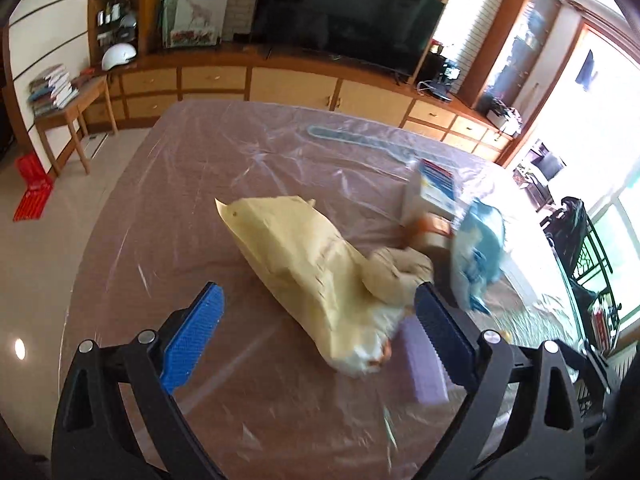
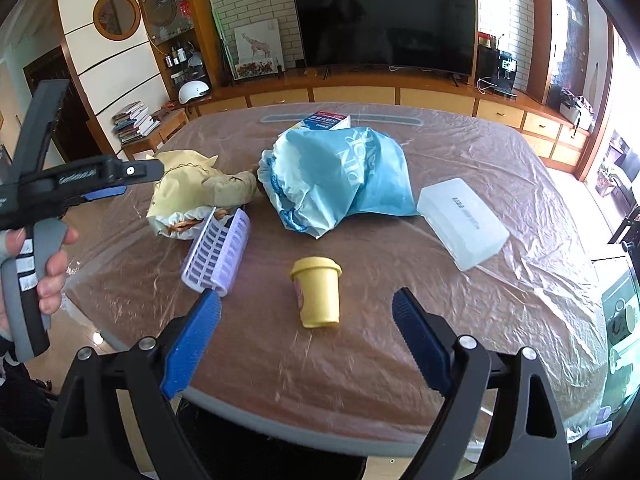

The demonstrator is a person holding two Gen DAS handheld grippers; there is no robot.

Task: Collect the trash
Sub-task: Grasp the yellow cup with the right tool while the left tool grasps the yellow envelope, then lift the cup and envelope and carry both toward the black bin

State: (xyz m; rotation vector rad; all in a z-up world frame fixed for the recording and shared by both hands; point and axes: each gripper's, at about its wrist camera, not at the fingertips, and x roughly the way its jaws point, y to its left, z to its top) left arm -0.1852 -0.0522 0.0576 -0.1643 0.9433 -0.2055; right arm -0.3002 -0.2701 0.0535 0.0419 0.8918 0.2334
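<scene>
A crumpled yellow paper bag (image 1: 308, 256) with food scraps lies on the plastic-covered table (image 1: 168, 240); my left gripper (image 1: 316, 304) is open just above its near end. It also shows in the right wrist view (image 2: 188, 192). A purple-white pill organiser (image 2: 218, 254) lies beside it, also in the left wrist view (image 1: 424, 360). A yellow lidded cup (image 2: 318, 296) stands in front of my open, empty right gripper (image 2: 306, 312). A blue-white drawstring bag (image 2: 340, 176) lies mid-table, blurred in the left wrist view (image 1: 476, 256).
A translucent white box (image 2: 460, 224) lies at the right. A blue-white carton (image 2: 326, 122) sits behind the drawstring bag. A TV (image 2: 384, 20) and cabinets stand beyond the table. The left hand-held gripper body (image 2: 60, 184) hangs over the table's left edge.
</scene>
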